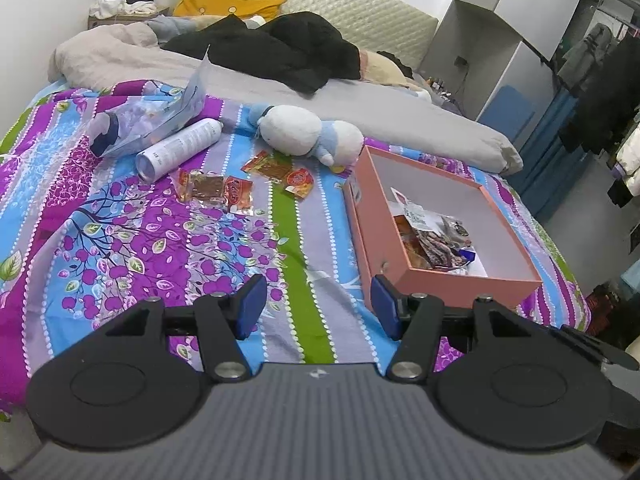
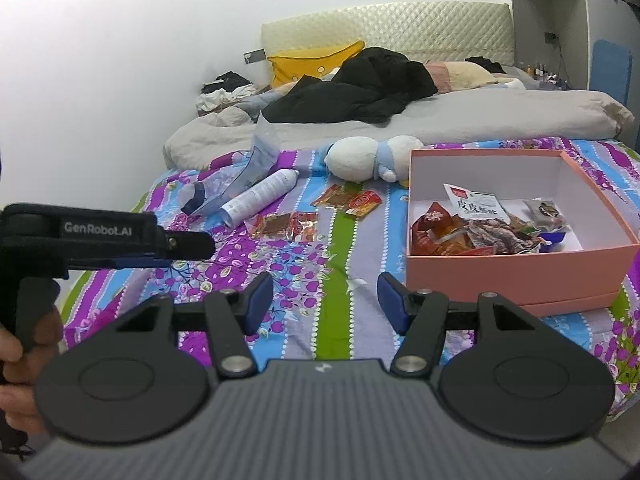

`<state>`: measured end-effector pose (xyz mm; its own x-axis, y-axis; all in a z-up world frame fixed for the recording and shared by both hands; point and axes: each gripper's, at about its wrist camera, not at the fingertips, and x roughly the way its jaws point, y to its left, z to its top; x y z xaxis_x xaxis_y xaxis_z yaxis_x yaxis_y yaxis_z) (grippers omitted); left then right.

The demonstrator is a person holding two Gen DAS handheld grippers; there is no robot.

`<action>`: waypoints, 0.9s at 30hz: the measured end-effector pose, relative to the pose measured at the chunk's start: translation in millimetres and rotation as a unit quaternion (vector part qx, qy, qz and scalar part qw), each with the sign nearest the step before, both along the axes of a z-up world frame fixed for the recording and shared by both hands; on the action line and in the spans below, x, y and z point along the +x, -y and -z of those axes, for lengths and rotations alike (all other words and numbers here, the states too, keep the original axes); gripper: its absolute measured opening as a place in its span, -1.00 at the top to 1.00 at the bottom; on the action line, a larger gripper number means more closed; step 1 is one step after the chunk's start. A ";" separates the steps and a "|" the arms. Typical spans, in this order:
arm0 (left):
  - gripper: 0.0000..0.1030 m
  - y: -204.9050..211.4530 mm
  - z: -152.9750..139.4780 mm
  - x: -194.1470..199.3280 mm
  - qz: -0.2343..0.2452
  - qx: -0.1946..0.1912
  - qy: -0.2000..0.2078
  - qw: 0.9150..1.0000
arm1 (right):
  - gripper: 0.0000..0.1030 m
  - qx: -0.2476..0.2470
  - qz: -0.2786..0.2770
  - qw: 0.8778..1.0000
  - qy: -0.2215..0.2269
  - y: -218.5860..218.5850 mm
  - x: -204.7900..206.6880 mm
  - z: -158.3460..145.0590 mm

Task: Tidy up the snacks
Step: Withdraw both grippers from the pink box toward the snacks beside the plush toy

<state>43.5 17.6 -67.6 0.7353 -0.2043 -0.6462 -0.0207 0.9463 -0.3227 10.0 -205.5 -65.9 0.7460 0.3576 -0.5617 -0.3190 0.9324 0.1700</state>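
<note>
While I hold both tools low over the patterned bedspread (image 1: 132, 240), my left gripper (image 1: 318, 304) stands with its blue pads (image 1: 252, 304) spread wide and nothing between them, above the green stripe of the cloth; my right gripper (image 2: 326, 302) is likewise wide open and empty. Seen from the right wrist, the left tool's black body lies at the left edge, held by my left hand (image 2: 16, 360). Just beyond the grippers, to the right, sits the pink box (image 2: 516, 272), open at the top, resting on the bedspread; inside it, heaped toward the near wall, lie several snack packets (image 2: 476, 224), among them a white one with red lettering and reddish-brown ones. Farther out on the cloth, left of the box and apart from it, lie two loose snack groups: a clear-and-red packet (image 1: 216, 190) nearer me, and a red-orange packet (image 1: 280, 172) just behind it. Left of these a white spray can (image 1: 180, 148) lies on its side, touching a crumpled clear plastic bag (image 1: 160, 116) with a dark blue item inside. Behind the packets a white-and-blue plush toy (image 1: 308, 132) lies on its side. Beyond that come a grey duvet (image 1: 380, 108), a black garment (image 1: 280, 48), a yellow pillow (image 1: 228, 0) and the quilted headboard (image 1: 340, 4).
</note>
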 end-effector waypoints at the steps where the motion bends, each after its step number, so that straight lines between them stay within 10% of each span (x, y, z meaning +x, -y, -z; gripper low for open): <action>1: -0.23 -1.8 2.1 3.1 0.000 0.001 -0.002 1.000 | -0.17 0.000 -0.001 1.000 -0.001 -1.8 1.8 0.8; 11: -0.51 -11.3 20.4 34.2 0.002 0.001 -0.025 1.000 | -0.25 -0.026 -0.014 1.000 -0.010 -16.9 23.9 12.2; 15: -0.83 -15.7 27.4 45.2 -0.004 0.013 -0.032 0.999 | -0.82 -0.026 -0.024 0.999 -0.001 -24.1 34.3 13.5; 27: -0.88 -44.6 50.8 78.7 -0.037 0.010 -0.057 0.998 | -0.82 -0.026 -0.040 0.999 -0.019 -38.9 74.1 25.9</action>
<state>122.3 62.2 -118.4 0.6690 -0.1393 -0.7301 -0.1258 0.9469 -0.2959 84.1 -166.6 -91.8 0.6937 0.3854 -0.6084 -0.3880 0.9117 0.1352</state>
